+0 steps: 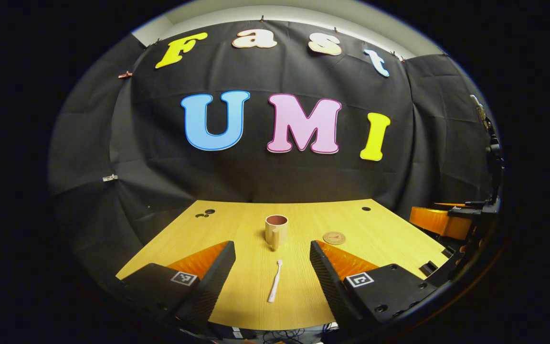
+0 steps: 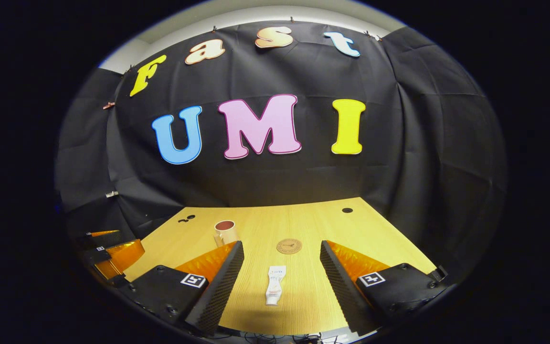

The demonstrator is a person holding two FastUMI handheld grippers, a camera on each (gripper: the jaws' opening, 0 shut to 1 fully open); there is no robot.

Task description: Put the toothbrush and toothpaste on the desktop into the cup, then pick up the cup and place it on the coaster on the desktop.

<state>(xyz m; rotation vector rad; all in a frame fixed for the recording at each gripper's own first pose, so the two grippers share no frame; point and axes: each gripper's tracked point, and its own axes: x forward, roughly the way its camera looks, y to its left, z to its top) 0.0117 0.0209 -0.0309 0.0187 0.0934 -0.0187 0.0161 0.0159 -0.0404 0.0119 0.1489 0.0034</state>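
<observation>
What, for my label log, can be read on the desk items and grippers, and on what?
Toothpaste: print on the tube, too blurred to read.
Coaster: central round mark, too small to read.
Left gripper and right gripper: square coded tags, no words.
Cup, toothbrush: no text seen.

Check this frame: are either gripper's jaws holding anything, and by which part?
Nothing held. Both jaws stand open; toothbrush and toothpaste lie untouched on the desktop.

Left gripper and right gripper — jaws spread wide.
</observation>
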